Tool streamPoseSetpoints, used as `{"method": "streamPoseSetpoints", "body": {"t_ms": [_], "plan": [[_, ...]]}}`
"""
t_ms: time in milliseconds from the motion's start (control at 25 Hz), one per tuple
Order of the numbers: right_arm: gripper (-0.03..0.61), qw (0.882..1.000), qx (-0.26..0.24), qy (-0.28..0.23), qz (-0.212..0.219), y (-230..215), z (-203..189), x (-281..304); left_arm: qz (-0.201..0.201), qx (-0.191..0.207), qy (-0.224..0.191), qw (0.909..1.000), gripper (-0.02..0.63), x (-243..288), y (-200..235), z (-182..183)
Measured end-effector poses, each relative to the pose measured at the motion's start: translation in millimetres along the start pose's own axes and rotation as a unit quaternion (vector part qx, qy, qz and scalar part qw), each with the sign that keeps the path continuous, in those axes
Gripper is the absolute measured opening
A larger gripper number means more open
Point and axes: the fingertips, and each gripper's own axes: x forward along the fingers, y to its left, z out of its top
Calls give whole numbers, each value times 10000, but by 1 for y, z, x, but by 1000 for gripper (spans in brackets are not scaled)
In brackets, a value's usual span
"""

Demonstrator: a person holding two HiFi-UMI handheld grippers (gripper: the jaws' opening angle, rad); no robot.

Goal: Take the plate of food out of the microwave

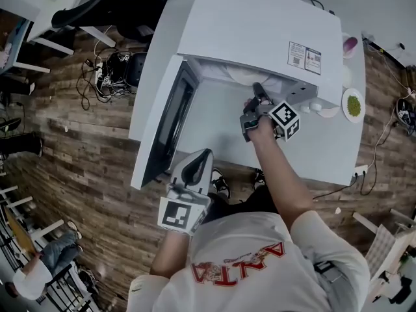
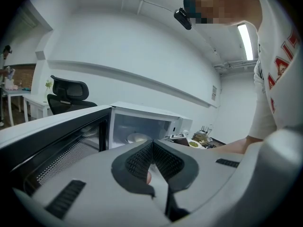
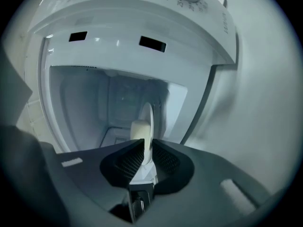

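The white microwave [image 1: 260, 38] stands on a white table with its door [image 1: 170, 119] swung open to the left. My right gripper [image 1: 258, 91] reaches into the cavity. In the right gripper view a white plate [image 3: 148, 119] shows edge-on with a pale piece of food [image 3: 138, 129] on it, and the right gripper [image 3: 147, 148] is shut on its rim. My left gripper [image 1: 195, 164] hangs low beside the door's front edge, shut on nothing. From the left gripper [image 2: 152, 143], the plate [image 2: 137, 137] shows inside the lit cavity.
A small plate of green food [image 1: 353, 104] and a pink cup [image 1: 350, 44] sit on the table [image 1: 325, 155] right of the microwave. A black office chair [image 1: 97, 5] and a tangle of cables [image 1: 107, 73] are on the wooden floor to the left.
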Motion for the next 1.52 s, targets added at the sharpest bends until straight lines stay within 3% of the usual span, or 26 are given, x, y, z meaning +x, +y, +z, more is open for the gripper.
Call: {"method": "streamPoseSetpoints", "body": {"t_ms": [320, 960, 1520], "plan": [[19, 9999, 83, -72, -30, -3, 5, 7, -123, 84, 142, 9998, 11, -1, -2, -6], [15, 9995, 302, 49, -81, -7, 2, -8, -116, -19, 73, 9999, 11, 0, -6, -5], [18, 9993, 382, 42, 18, -6, 3, 4, -256, 71, 269, 9993, 11, 0, -11, -23]]}}
